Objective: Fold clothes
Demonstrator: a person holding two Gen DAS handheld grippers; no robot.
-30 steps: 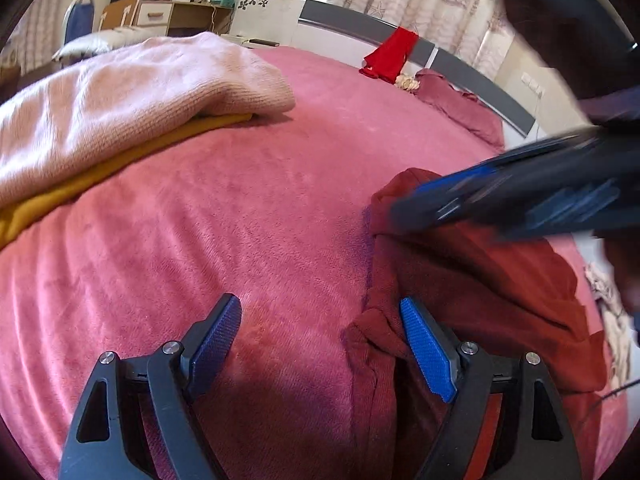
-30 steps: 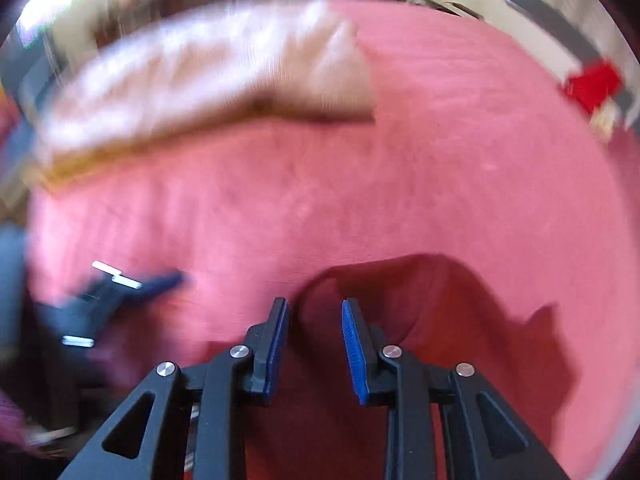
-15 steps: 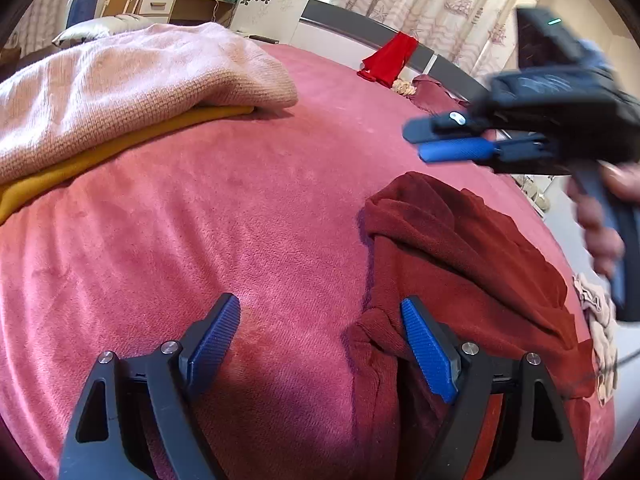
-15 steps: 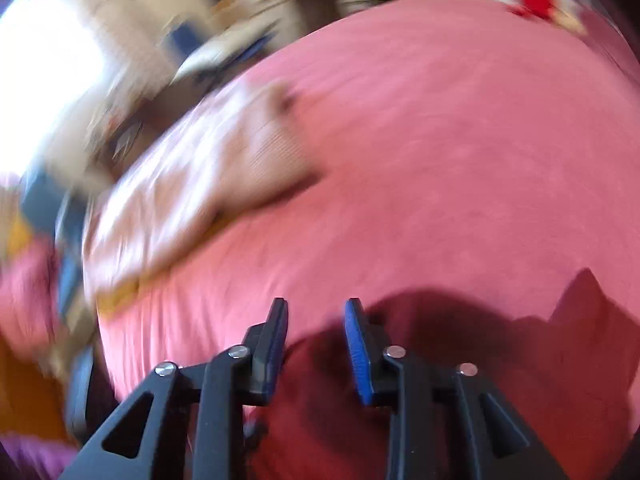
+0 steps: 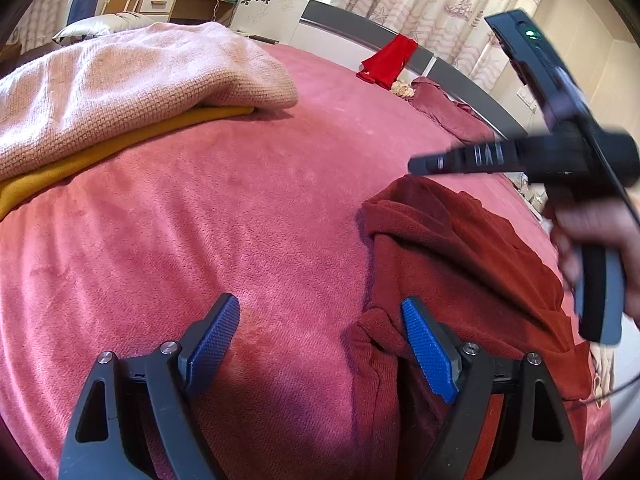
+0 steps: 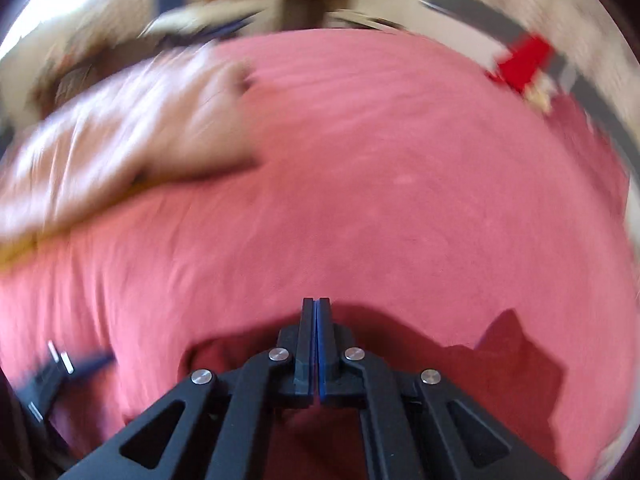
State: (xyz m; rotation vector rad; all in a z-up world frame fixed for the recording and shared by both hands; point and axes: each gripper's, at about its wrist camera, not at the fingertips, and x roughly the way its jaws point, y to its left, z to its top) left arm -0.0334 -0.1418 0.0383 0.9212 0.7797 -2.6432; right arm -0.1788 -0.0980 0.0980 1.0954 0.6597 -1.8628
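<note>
A crumpled dark red garment (image 5: pixel 460 260) lies on the pink bed cover (image 5: pixel 240 208). My left gripper (image 5: pixel 320 314) rests open low over the cover, and its right finger (image 5: pixel 424 344) sits at the garment's bunched left edge. A hand (image 5: pixel 592 240) holds my right gripper (image 5: pixel 440 164) in the air above the garment's far end. In the blurred right wrist view the right gripper (image 6: pixel 316 307) is shut with nothing between its pads, and the dark red garment (image 6: pixel 480 360) lies below it. The left gripper (image 6: pixel 60 364) shows at the lower left there.
A pink knit sweater (image 5: pixel 140 80) lies on a yellow garment (image 5: pixel 120 140) at the bed's left. A red cloth (image 5: pixel 388 60) hangs on the headboard, with a maroon cloth (image 5: pixel 448 112) beside it. Furniture and curtains stand behind the bed.
My right gripper has lifted off the dark red garment, swung right and up, and gone from slightly open to shut. The left gripper has stayed open in place.
</note>
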